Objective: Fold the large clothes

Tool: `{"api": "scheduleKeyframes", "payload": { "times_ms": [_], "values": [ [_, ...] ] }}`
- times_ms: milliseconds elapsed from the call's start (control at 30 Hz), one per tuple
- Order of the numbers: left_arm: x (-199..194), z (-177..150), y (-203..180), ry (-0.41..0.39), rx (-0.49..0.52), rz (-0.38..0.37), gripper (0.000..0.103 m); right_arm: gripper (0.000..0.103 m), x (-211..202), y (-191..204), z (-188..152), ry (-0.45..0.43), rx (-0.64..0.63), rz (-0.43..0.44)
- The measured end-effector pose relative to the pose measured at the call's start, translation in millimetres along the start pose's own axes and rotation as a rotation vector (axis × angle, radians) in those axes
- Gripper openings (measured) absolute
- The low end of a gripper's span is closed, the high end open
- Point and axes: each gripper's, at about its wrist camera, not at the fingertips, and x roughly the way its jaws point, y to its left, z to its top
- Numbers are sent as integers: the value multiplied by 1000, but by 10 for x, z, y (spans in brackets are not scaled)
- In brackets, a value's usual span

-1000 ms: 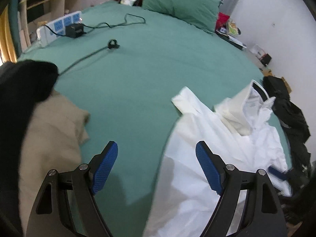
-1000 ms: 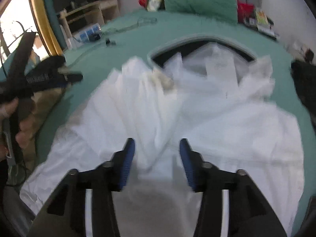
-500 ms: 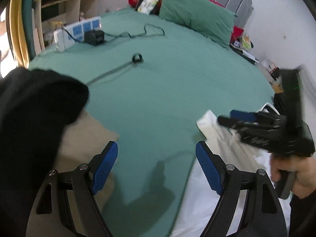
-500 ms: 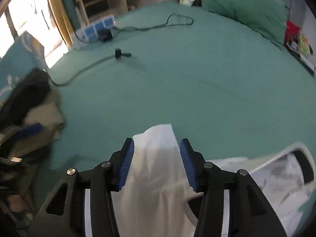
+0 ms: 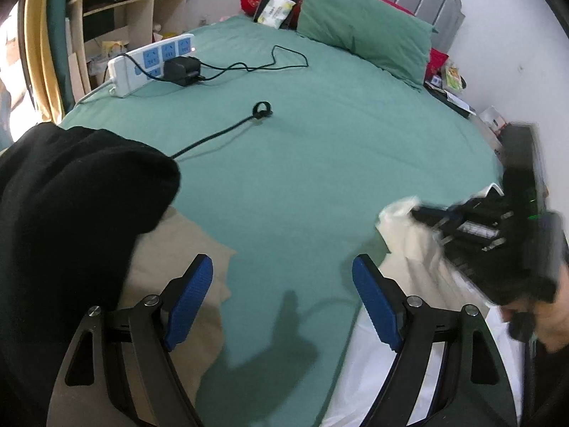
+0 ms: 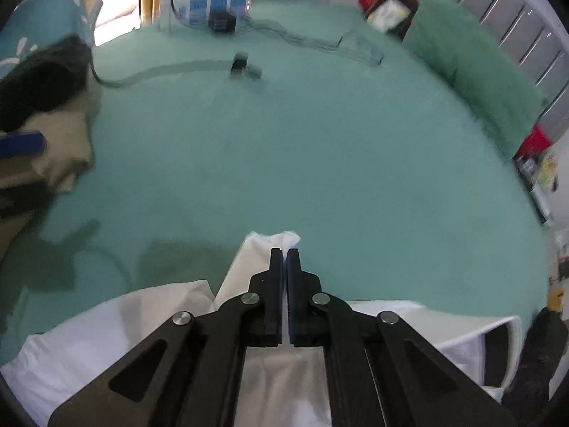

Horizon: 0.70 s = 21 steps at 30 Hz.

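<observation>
- The right gripper [image 6: 284,259] is blurred in the left wrist view, so its fingers cannot be read there; its own camera shows them pressed together on the tip of the white garment [image 6: 270,245], a thin strip of cloth showing between the pads.
- The hand [image 5: 544,323] carrying that gripper is cut off at the frame's edge and smeared.
- The white garment runs out of both pictures at the bottom, so its full outline is hidden; one part by the right gripper's arm shows a dark opening with a pale border, hard to identify.
- The left gripper [image 5: 282,302] has its blue-padded fingers spread wide, with nothing between them; it hangs over bare sheet, beside the garment's near edge.
- The green bed [image 5: 320,149] is the landmark: the garment lies at its near right corner, with a narrow pale point drawn up from the bulk toward the bed's middle.
- The middle of the bed is open sheet, well clear of the garment.
- At the bed's near left lie a black cloth [image 5: 71,199] over a beige cloth [image 5: 185,249], both cut off by the frame.
- Toward the bed's far left are a power strip [image 5: 149,64] with a black adapter [image 5: 183,69] and a trailing cable [image 5: 220,131]; a green pillow [image 5: 362,28] sits at the head.
- The garment looks white, thin and creased, with a slightly cream tone at the pinched tip.
</observation>
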Motion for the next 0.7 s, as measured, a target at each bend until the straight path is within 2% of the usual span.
{"api": "scheduleKeyframes", "payload": {
  "times_ms": [100,167,267,500,700],
  "values": [
    [12,-38,-106,0,31,-13,84,2,-449,-56,-41,-97,-8,-73],
    [37,-70,-163,8,40,-37,84,2,-718,-106,-99,-140,-1,-101],
    [61,-118,-273,5,74,-33,84,2,-1044,-212,-205,-186,31,-143],
    [152,-250,-565,31,148,-49,84,2,-1746,-797,-830,-265,230,-236],
    [242,-404,-782,59,223,-22,84,2,-2131,-1381,-1654,-434,376,-222]
  ]
}}
